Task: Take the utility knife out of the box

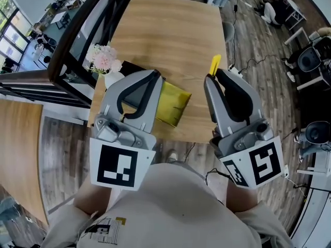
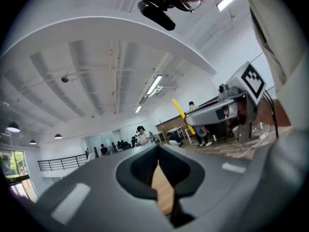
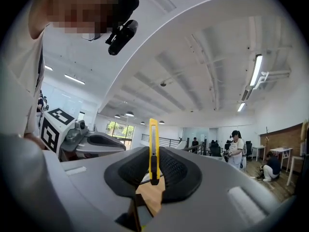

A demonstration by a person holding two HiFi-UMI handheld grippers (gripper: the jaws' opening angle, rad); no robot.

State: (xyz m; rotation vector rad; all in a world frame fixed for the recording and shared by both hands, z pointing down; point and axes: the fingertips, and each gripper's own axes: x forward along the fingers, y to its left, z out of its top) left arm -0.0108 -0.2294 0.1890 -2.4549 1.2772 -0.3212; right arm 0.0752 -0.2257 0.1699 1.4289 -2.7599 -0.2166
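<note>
Gripping yellow utility knife (image 3: 153, 151) edge-on: right gripper (image 1: 213, 77), jaws partly closed on it, knife sticking out past jaw tips. Knife clear of yellow-green box (image 1: 175, 103). Box lies on wooden table (image 1: 170, 30), seen between both grippers. Left gripper (image 2: 158, 153): jaws together, nothing held.

No word, brand or number here is readable. The marker cube (image 1: 120, 167) of the left gripper (image 1: 153, 75) and its twin (image 1: 257, 164) on the right gripper (image 1: 212, 77) bear only black-and-white square patterns. The dark print (image 1: 106, 227) on the person's pale shirt (image 1: 176, 211) is too crumpled to read.
</note>
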